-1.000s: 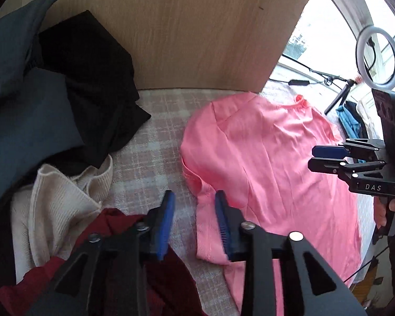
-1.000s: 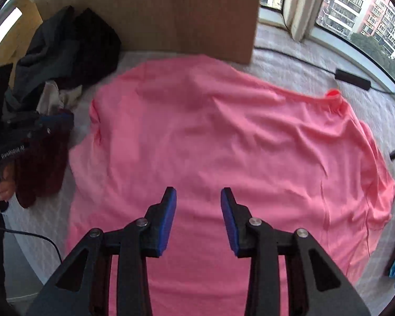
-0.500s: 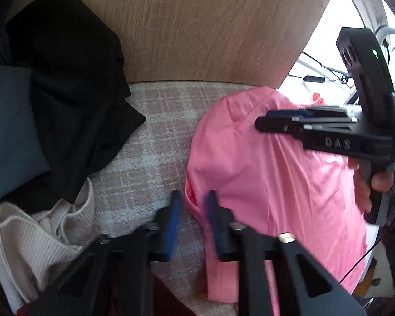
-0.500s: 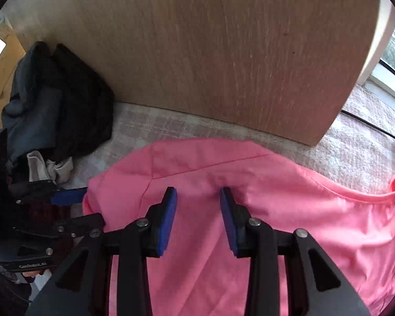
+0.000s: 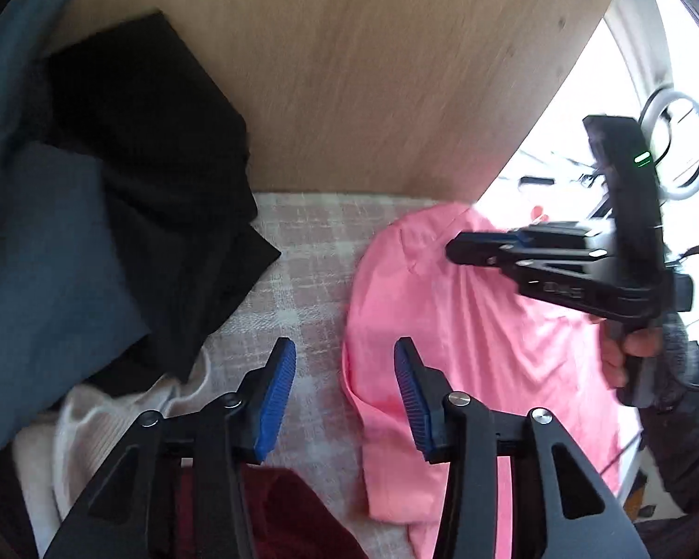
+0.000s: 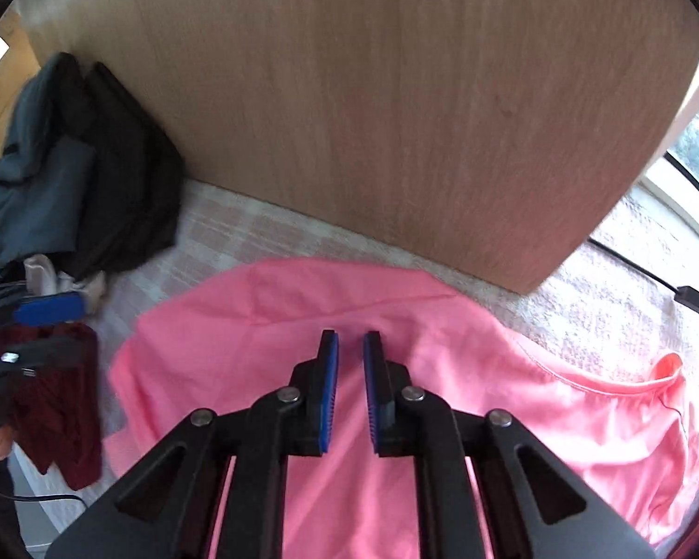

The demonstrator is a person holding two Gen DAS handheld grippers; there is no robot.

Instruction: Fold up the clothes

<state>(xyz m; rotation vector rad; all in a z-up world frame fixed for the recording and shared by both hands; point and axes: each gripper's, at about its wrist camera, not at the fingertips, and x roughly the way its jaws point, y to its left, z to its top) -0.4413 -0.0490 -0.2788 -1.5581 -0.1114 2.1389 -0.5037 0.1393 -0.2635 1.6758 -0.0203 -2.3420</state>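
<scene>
Both wrist cams – close, downward.

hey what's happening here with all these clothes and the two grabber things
A person is folding laundry with a handheld gripper in each hand. A pink shirt lies spread on the checked bedcover. The left gripper has just opened over the shirt's edge, gripping nothing. The right gripper has been closing over the shirt's upper part; a narrow gap remains. Other clothes lie heaped alongside, unfolded.

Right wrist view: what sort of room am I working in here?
Probably a bedroom: a plaid bed cover against a wooden headboard, a window beside it, a clothes pile and a pink shirt spread out.
</scene>
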